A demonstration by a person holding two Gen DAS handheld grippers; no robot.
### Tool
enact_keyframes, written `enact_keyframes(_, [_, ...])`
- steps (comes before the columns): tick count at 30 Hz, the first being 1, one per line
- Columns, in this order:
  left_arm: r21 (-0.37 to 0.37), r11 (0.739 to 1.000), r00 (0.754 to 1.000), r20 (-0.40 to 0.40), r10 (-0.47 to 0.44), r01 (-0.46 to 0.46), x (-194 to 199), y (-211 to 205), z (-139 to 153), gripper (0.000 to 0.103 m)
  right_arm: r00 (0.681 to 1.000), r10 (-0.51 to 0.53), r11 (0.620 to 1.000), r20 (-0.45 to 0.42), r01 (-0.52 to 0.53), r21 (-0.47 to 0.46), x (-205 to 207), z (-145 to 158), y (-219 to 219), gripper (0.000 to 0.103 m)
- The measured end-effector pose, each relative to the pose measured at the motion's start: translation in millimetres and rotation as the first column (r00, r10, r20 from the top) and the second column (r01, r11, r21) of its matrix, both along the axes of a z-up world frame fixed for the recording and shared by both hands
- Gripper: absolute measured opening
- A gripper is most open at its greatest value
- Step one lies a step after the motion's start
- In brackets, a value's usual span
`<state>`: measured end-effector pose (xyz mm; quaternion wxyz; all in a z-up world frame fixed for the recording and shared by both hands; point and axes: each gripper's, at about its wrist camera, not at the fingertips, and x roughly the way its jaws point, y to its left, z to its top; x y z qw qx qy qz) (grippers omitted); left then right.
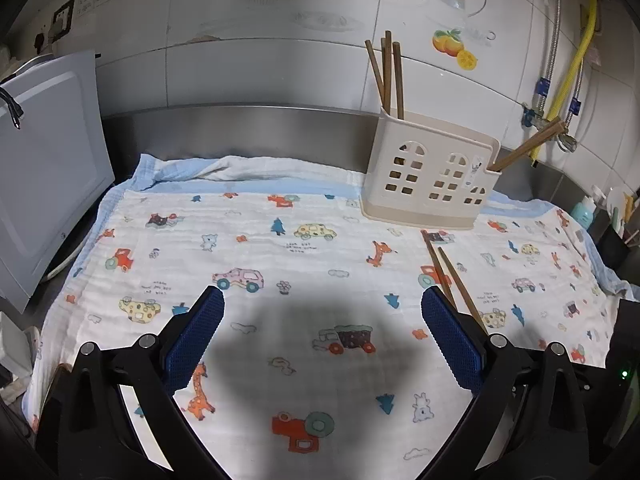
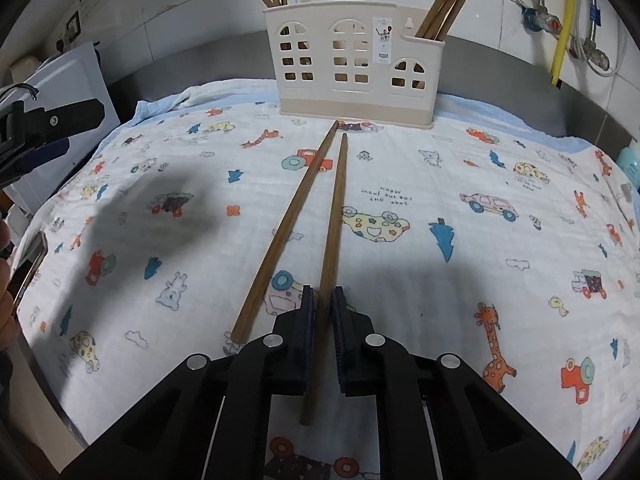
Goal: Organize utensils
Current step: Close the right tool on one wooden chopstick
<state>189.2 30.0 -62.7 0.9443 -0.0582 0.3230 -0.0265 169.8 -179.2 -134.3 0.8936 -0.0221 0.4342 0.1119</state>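
Right wrist view: right gripper [image 2: 320, 312] jaws nearly closed around brown wooden chopstick [image 2: 330, 240], long axis toward cream plastic holder [image 2: 356, 60] at blanket's far edge; left gripper [image 1: 322, 320] wide open, empty.

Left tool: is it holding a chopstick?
No, the left tool is open with only the printed cloth between its blue pads.

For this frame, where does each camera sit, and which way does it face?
Left wrist: on the left tool, above the cloth, facing the holder at the wall; its open blue fingers show.
Right wrist: on the right tool, low, facing the holder; its fingers grip one chopstick, the other chopstick lies alongside.
Shared: holder, cloth, both chopsticks.
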Motion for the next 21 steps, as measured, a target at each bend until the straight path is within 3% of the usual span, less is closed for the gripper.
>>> enact_keyframes(11, [0.006, 1.0, 0.999, -0.019, -0.029, 0.029, -3, -17, -8, 0.098, 0.999, -0.033, 0.999, 0.022, 0.032, 0.043, -4, 5, -15, 0.006])
enact_keyframes(21, [0.004, 0.994, 0.991, -0.07, -0.112, 0.112, -6, -66, -28, 0.096, 0.996, -0.07, 0.994, 0.048, 0.066, 0.085, -12, 15, -37, 0.006])
